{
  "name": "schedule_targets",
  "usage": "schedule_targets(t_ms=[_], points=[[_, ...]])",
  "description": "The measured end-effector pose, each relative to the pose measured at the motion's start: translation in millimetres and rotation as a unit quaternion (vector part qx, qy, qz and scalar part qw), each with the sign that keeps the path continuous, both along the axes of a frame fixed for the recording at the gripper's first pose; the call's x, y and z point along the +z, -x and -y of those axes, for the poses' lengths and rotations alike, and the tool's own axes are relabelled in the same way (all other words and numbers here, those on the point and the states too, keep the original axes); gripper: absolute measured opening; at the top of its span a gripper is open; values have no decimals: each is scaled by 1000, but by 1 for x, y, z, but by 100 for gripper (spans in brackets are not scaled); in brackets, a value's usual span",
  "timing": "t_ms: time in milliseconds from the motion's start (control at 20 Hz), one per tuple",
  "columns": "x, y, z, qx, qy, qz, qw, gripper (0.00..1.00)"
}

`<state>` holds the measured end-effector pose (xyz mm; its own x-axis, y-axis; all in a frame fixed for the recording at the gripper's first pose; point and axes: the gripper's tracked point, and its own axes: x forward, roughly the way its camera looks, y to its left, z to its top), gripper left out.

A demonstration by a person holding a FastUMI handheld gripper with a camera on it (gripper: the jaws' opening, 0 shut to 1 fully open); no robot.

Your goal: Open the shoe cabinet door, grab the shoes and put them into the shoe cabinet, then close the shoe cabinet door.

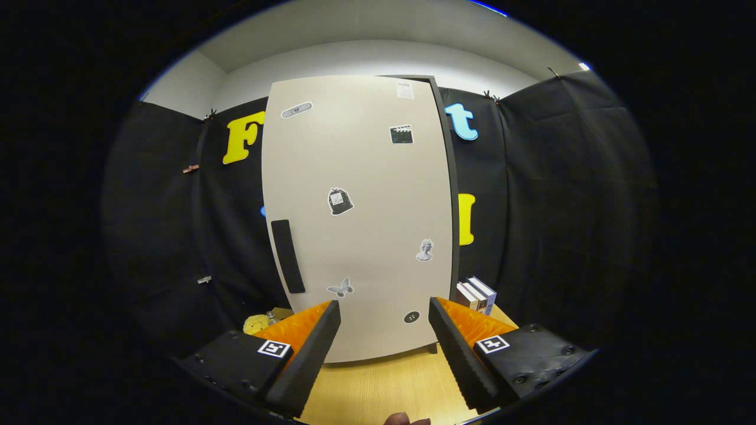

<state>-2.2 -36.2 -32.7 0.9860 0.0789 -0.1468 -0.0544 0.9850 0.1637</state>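
Your gripper (384,336) hangs with its jaws wide apart and nothing between them, above the wooden tabletop (378,389). Just beyond the fingers stands the shoe cabinet (354,218), its tall beige door shut, dotted with small stickers and carrying a black vertical handle (287,255) near its left edge. Books (477,294) stand at its right, a yellow toy (256,324) at its left.

On my wooden table (378,389) a few books (477,294) stand upright side by side toward the back on the right. Over on the left sits something soft and yellow (256,323), with a small pale item just beside it that I can't make out.
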Motion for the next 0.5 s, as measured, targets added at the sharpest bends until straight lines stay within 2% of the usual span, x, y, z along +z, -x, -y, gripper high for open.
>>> schedule_targets(t_ms=[500], points=[[1,2,-1,-1,3,4,1000,98]])
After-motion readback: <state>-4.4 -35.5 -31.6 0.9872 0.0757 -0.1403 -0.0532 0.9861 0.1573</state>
